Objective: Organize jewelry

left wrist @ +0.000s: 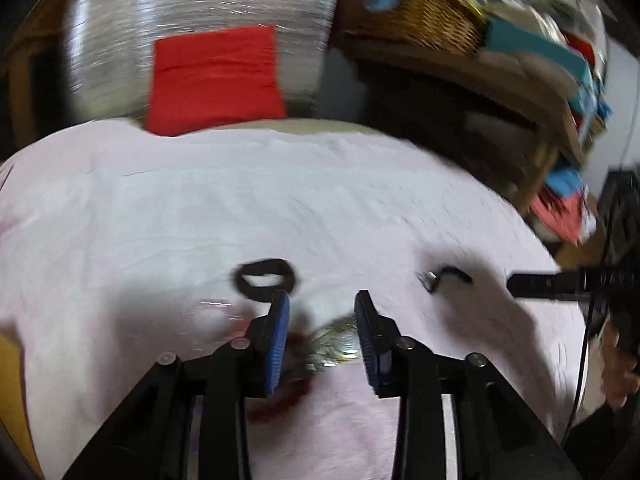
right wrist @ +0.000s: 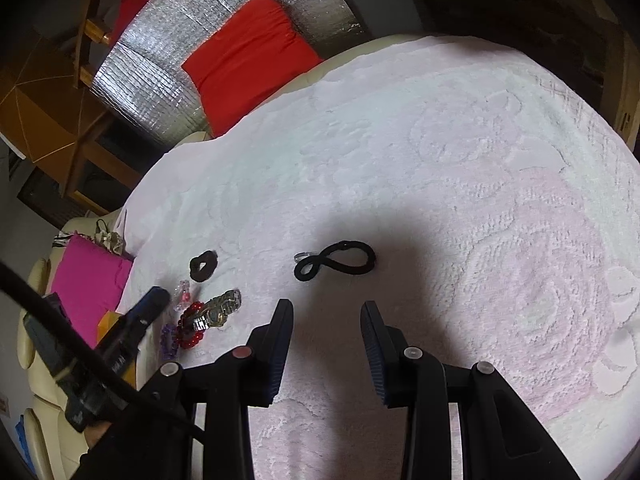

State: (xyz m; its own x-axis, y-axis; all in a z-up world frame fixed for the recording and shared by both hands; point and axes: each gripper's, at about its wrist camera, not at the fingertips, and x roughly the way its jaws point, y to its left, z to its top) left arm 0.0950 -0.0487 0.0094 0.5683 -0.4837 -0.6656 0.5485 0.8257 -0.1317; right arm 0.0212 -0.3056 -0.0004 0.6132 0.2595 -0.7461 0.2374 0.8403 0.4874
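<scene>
Jewelry lies on a pale pink towel (right wrist: 440, 160). My left gripper (left wrist: 322, 304) is open, its fingers on either side of a metal wristwatch (left wrist: 336, 342), with a red bead bracelet (left wrist: 280, 400) under the left finger. It also shows in the right wrist view (right wrist: 152, 304), beside the watch (right wrist: 218, 310) and the red bracelet (right wrist: 192, 324). My right gripper (right wrist: 326, 312) is open and empty, just short of a twisted black hair tie (right wrist: 336, 266) and a small clear ring (right wrist: 302, 256). A dark scrunchie (right wrist: 202, 266) lies to the left.
A purple bead bracelet (right wrist: 168, 340) and a clear pink trinket (right wrist: 182, 294) lie near the towel's left edge. A magenta cloth (right wrist: 86, 276) lies left of the towel. A red cushion (right wrist: 248, 60) and silver foil (right wrist: 160, 76) stand behind. A wicker basket (left wrist: 424, 12) sits at the back right.
</scene>
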